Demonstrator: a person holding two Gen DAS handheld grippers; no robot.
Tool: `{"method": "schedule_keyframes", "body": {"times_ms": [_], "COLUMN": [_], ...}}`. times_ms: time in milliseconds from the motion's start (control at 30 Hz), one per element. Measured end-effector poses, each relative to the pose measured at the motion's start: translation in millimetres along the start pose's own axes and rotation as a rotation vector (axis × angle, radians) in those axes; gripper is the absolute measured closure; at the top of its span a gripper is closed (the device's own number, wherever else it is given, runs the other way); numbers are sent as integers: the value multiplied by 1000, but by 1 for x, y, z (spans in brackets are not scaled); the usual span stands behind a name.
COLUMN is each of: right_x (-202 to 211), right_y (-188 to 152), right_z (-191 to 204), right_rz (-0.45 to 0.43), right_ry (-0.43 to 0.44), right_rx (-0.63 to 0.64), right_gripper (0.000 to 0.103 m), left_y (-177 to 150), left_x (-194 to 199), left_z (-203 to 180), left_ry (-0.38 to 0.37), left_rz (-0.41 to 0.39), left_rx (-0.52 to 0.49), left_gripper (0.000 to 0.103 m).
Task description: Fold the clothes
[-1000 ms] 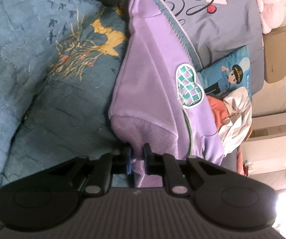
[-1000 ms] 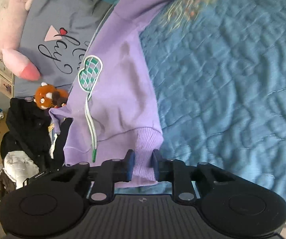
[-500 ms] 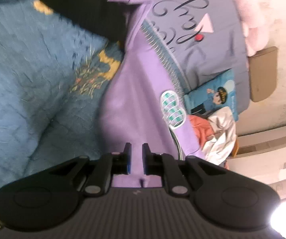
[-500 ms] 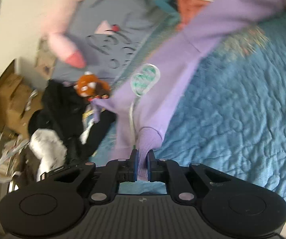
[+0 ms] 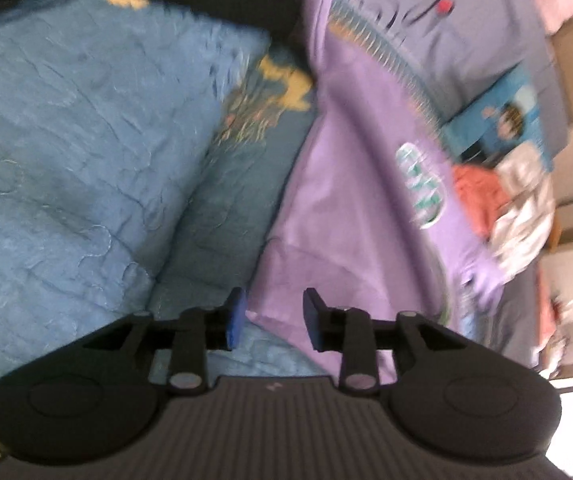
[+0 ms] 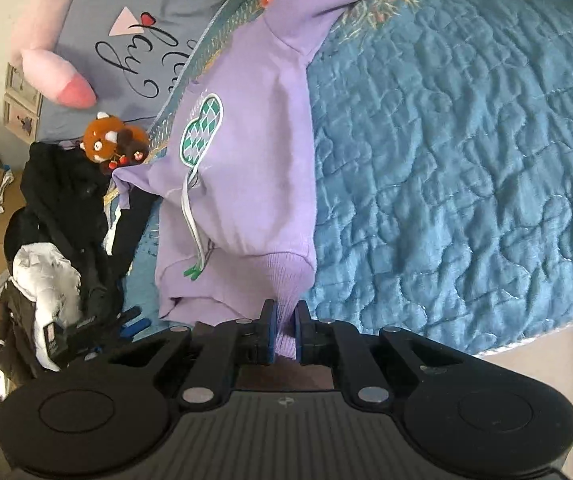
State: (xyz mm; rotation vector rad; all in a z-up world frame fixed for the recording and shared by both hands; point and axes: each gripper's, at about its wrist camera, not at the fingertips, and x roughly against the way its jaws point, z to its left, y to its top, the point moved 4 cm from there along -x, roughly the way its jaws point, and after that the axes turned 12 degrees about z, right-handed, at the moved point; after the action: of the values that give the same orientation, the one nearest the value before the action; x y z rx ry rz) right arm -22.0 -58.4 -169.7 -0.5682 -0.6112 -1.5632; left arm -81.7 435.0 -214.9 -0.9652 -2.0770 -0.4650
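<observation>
A lilac hoodie point(image 6: 254, 152) with a green-and-white chest patch point(image 6: 200, 130) lies across a blue quilted bedspread point(image 6: 466, 168). My right gripper point(image 6: 285, 330) is shut on its ribbed hem, which rises from the bed into the jaws. In the left wrist view the hoodie point(image 5: 358, 208) spreads ahead and to the right. My left gripper point(image 5: 273, 318) hovers over its near edge with jaws opening; the cloth lies below the gap, and neither pad presses on it.
A grey pillow with script point(image 6: 142, 28), a pink plush point(image 6: 54, 76) and a small orange plush toy point(image 6: 106, 140) sit beyond the hoodie. Black and white clothes point(image 6: 58, 240) are heaped at the left. An orange and white garment pile point(image 5: 506, 200) lies at the right. The bed edge point(image 6: 546, 332) is near right.
My left gripper has let go of the hoodie's cuff and its jaws have parted. My right gripper has closed tight on the hem and lifted it.
</observation>
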Motion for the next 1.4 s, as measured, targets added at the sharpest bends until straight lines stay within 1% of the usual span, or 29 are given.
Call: {"method": "schedule_keyframes", "body": {"times_ms": [33, 100, 133, 167, 233, 267, 300, 333, 367, 433, 533, 633, 700, 800, 933, 1033, 1100, 1167, 1267, 1400], "right_x": [0, 1, 2, 2, 2, 1, -1, -2, -4, -7, -9, -10, -10, -11, -11, -10, -10, -10, -11, -10], "right_y": [0, 2, 3, 5, 7, 7, 7, 8, 8, 9, 11, 12, 12, 12, 12, 12, 12, 12, 12, 12], "right_z": [1, 4, 5, 5, 2, 1, 0, -1, -2, -3, -5, -6, -6, -8, -7, -6, -7, -8, -8, -6], "right_rz": [-1, -7, -12, -16, -21, -18, -15, -12, -8, -4, 0, 2, 3, 6, 7, 5, 5, 7, 10, 8], "right_ry": [-1, 1, 4, 7, 10, 8, 5, 1, -4, -6, -4, -4, -4, -7, -15, -13, -13, -14, -16, -19], "right_rx": [7, 14, 14, 9, 1, 0, -1, -3, -5, -7, -10, -10, -10, -10, -2, 1, 3, 4, 5, 10], "right_gripper": [94, 94, 94, 94, 94, 94, 94, 94, 94, 94, 94, 94, 94, 94, 94, 94, 94, 94, 94, 94], "left_y": [5, 15, 19, 22, 26, 27, 28, 28, 28, 26, 28, 31, 30, 29, 29, 30, 29, 27, 17, 4], "left_x": [-7, -21, -28, -35, -43, -44, -45, -46, -48, -52, -53, -54, -54, -55, -54, -52, -51, -56, -72, -87], "left_z": [2, 9, 13, 16, 17, 15, 11, 7, 3, -6, -13, -15, -18, -24, -22, -23, -27, -33, -54, -75], "left_ry": [-19, -73, -96, -119, -173, -205, -242, -262, -249, -197, -151, -135, -107, -65, -35, -17, 12, 58, 159, 348], "left_rz": [8, 23, 28, 37, 46, 45, 44, 44, 52, 74, 98, 134, 147, 118, 27, 14, 15, 23, -2, -29], "left_rx": [16, 58, 75, 86, 75, 59, 36, 10, -25, -96, -135, -147, -172, -138, -11, 9, -2, -41, -120, -231], "left_gripper": [58, 48, 46, 41, 25, 5, 0, 0, 0, 0, 0, 0, 0, 0, 0, 0, 0, 0, 0, 0]}}
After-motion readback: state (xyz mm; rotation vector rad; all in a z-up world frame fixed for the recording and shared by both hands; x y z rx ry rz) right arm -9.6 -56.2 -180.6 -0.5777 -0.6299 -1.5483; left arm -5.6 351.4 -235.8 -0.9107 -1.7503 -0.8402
